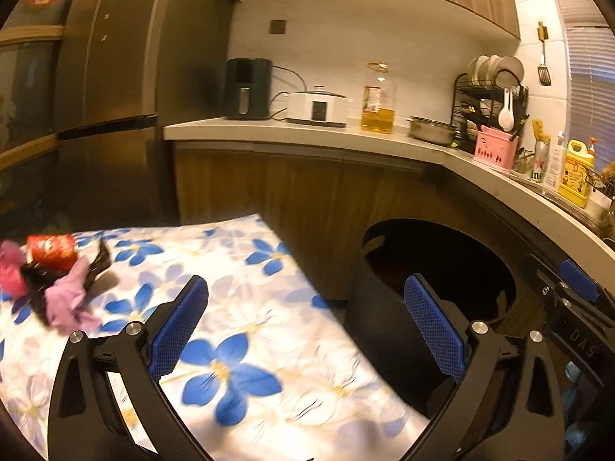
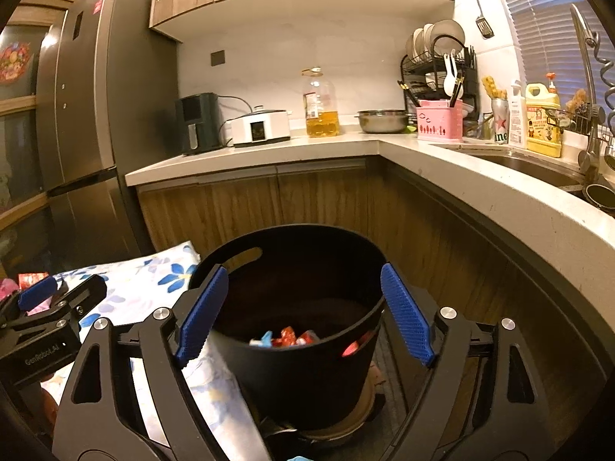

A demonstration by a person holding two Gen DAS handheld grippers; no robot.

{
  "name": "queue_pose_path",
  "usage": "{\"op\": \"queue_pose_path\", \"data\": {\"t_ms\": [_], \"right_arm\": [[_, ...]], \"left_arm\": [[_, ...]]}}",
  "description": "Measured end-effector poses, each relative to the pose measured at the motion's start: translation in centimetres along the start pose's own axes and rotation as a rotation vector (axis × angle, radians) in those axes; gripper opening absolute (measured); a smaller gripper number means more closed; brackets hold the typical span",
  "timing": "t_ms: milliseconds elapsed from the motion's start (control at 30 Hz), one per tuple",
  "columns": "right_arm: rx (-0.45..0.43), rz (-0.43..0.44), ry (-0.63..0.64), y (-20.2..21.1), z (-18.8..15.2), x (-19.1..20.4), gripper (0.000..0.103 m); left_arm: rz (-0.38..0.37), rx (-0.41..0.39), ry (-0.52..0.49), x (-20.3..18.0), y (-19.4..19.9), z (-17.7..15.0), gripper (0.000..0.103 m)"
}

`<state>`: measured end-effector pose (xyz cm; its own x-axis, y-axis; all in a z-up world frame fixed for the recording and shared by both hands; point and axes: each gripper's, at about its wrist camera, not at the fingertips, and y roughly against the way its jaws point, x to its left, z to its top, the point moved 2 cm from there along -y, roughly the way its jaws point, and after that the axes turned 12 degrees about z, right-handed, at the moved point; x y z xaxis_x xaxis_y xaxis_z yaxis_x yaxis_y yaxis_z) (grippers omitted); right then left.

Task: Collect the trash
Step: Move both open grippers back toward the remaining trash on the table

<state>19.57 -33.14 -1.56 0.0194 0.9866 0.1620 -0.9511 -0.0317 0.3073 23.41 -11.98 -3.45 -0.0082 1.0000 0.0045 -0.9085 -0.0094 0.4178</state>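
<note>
Black plastic walls of the bin (image 2: 307,299) fill my right view, and both of my tools are empty. My right tool (image 2: 307,317) hangs over the bin's mouth with its jaws wide apart, nothing between the blue pads; red and pale wrappers (image 2: 286,336) already lie at the bottom. My left tool (image 1: 307,330) is spread just as wide and also holds nothing. It hovers over the flowered cloth (image 1: 238,345) on the counter, beside the bin.

What remains lies ahead and to the left of the left tool, well apart from it: 1 small heap on the cloth. I see a crushed red packet (image 1: 52,251), a pink scrap (image 1: 9,269), a lilac crumpled piece (image 1: 69,299) and a dark wrapper (image 1: 42,282), its long axis running diagonally. I judge the left hand nearer.
</note>
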Motion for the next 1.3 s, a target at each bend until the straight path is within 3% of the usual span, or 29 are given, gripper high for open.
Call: {"op": "queue_pose_path", "data": {"t_ms": [533,1300], "right_arm": [[0.007,0.128,0.07,-0.1,-1.3,8.6,0.084],[0.154,0.438,0.23,-6.5,-6.9,26.1,0.084]], "left_arm": [[0.201,-0.031,0.099,10.0,3.5,-2.0,0.097],[0.499,-0.008,0.237,23.8,5.2,-4.7,0.097]]}}
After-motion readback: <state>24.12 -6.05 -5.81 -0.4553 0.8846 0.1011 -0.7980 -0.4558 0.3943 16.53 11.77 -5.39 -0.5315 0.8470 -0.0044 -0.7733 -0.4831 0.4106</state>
